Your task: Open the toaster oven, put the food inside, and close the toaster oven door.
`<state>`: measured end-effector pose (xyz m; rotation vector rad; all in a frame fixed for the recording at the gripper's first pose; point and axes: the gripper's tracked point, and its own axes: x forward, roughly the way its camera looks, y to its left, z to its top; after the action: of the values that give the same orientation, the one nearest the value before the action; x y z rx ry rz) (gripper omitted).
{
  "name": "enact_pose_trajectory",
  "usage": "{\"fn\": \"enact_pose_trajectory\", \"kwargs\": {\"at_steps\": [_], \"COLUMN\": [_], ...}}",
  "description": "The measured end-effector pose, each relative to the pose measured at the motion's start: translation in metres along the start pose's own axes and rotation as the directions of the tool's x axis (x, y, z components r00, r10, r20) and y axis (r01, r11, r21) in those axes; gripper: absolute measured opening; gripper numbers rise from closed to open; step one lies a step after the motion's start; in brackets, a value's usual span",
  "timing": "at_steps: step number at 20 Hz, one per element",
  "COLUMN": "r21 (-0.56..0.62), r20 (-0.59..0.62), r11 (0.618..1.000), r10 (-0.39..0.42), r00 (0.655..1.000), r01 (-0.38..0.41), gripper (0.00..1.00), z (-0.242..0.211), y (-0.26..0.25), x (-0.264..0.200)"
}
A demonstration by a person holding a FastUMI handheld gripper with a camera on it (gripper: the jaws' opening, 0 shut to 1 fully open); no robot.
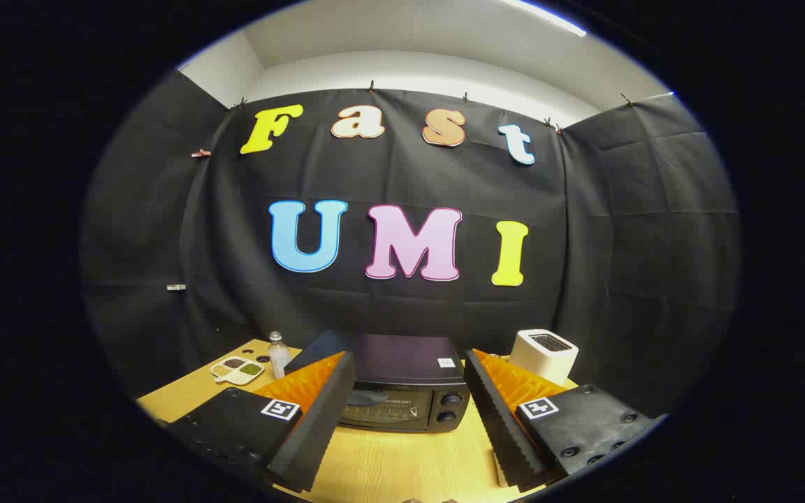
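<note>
From where I stand, the gripper (402, 412) hangs above the pale wooden tabletop (402, 461) with its two fingers spread wide, nothing held between them. Straight ahead at twelve o'clock, framed in the gap between the fingers, sits the black box-shaped metal toaster oven (395, 381), its glass-fronted door (381, 409) shut and two round black knobs (450, 408) stacked at the right of its face. A dark bar that looks like the handle runs across the top of the door, partly hidden by the left finger.

Off at about ten o'clock, beyond the left finger, lies a small cream-coloured divided dish (237, 369) with dark and green fillings, presumably the food, and just beside it a small clear plastic bottle (279, 353) stands upright. At two o'clock, beyond the right finger, is a white boxy slot toaster (544, 355).

I'd judge the oven heavy and rigid enough to stay put, though a sharp tug might drag it forward. The door likely hinges at the bottom, so the handle bar is the place to pinch, pulling outward and down. Glass and smooth metal will be slippery. The dish looks light and shallow; grip its rim and keep it level so the fillings don't spill.
</note>
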<state>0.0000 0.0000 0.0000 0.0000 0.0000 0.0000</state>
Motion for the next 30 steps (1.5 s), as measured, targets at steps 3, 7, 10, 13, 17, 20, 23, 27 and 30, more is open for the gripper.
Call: {"fn": "enact_pose_trajectory", "kwargs": {"at_steps": [3,7,10,13,17,20,23,27,30], "r21": [-0.008,-0.003,0.011,0.016,0.009,0.006,0.005,-0.007,0.012], "r20": [0.005,0.0,-0.012,-0.021,-0.024,-0.027,-0.038,-0.071,-0.109], "r11": [1.0,1.0,1.0,1.0,1.0,1.0,1.0,1.0,1.0], "r10": [0.003,-0.005,-0.013,-0.016,-0.008,0.0,0.01,0.019,0.026], "r00": [1.0,1.0,1.0,1.0,1.0,1.0,0.999,0.997,0.994], "r01": [-0.003,0.005,0.013,0.016,0.008,0.0,-0.01,-0.019,-0.025], "gripper": [0.97,0.97,0.97,0.97,0.97,0.97,0.97,0.97,0.97], "z": [0.0,-0.003,-0.007,-0.011,-0.014,-0.017,-0.022,-0.032,-0.037], "y": [0.0,-0.005,-0.008,-0.009,-0.007,-0.005,-0.001,0.005,0.011], "x": [-0.004,-0.006,-0.006,-0.007,-0.009,-0.007,-0.005,0.005,0.011]}}
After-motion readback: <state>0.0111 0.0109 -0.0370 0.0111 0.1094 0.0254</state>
